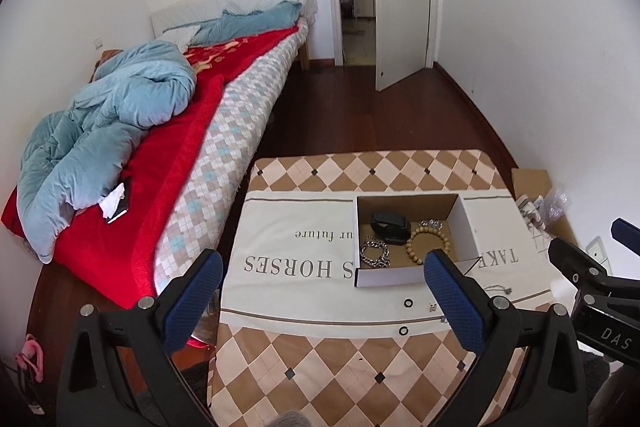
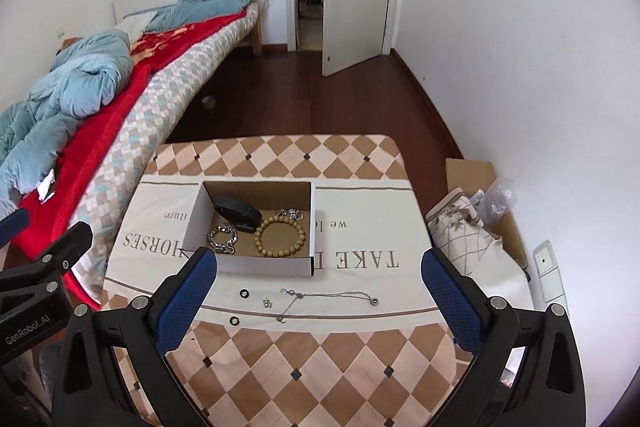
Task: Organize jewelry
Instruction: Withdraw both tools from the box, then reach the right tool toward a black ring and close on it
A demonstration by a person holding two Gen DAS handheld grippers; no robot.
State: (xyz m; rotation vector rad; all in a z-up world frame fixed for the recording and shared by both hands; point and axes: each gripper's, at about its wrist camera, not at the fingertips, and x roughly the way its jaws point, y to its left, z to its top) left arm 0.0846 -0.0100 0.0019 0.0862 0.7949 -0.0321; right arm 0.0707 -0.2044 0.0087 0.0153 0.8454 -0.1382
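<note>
Nearest, both claws hang above the front edge of the tabletop (image 2: 348,155), each spread wide with nothing between its blue pads. The right claw (image 2: 318,301) frames the loose pieces, which suggests it is lining up on one of them; the left claw (image 1: 324,301) waits at about 9 o'clock from it, touching nothing.

Just beyond the fingertips, on the cream printed cloth (image 2: 360,227), lies what is still unsorted. A thin silver chain necklace (image 2: 332,295) stretches flat across the cloth, a small round pendant at its 3 o'clock end. At its 9 o'clock side sit a tiny pair of earrings (image 2: 267,303) and two dark rings (image 2: 244,293), one a little nearer than the other. All lie apart from one another, probably spread out so each can be pinched singly.

Farther on, at 12 o'clock from these, stands the open cardboard box (image 2: 264,269), its low front wall facing the claws for easy dropping in. Inside are a silver link bracelet (image 2: 222,238) at 9 o'clock, a wooden bead bracelet (image 2: 280,235) at 3 o'clock, a black watch (image 2: 238,213) behind them, and a small silvery piece in the far corner that I cannot identify.

Judging by this, the task is partly done; the fine chain will likely be the fiddliest pick.
</note>
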